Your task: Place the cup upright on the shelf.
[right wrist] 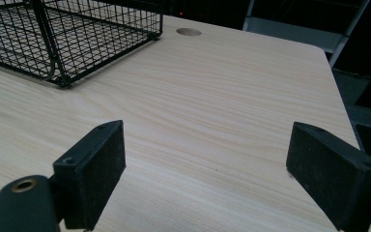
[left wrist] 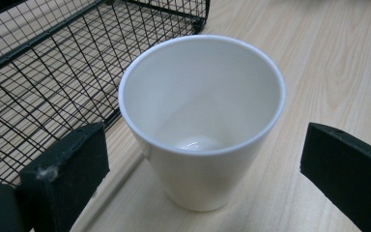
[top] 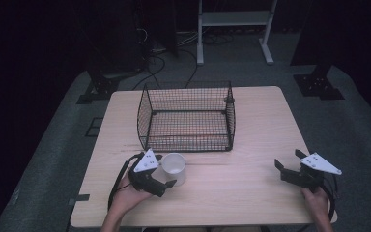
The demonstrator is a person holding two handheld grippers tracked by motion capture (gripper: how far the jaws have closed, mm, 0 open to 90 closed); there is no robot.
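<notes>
- I am working over the pale wooden tabletop (top: 251, 145), and I am taking the black wire basket (top: 186, 118) standing at its far middle as my landmark.
- The basket is sitting open-topped with nothing in it that I can see; its near wall is rising just beyond the cup, so a low lift would be knocking the cup's base against that rim.
- The white cup (top: 174, 168) is standing upright and empty just in front of the basket's near-left corner, close to the wire yet apart from it.
- I am holding the left gripper (top: 166, 180) at the cup, with its fingers (left wrist: 65, 174) spread to either side and not yet touching the wall; closing off-centre would be tipping or shoving the cup into the mesh.
- The cup is tapering and looks glossy, so I am judging that a pinch low on the wall could be slipping upward.
- The right gripper (top: 287, 166) is hovering well to the right of the basket, its fingers (right wrist: 94, 169) spread with nothing between them.
</notes>
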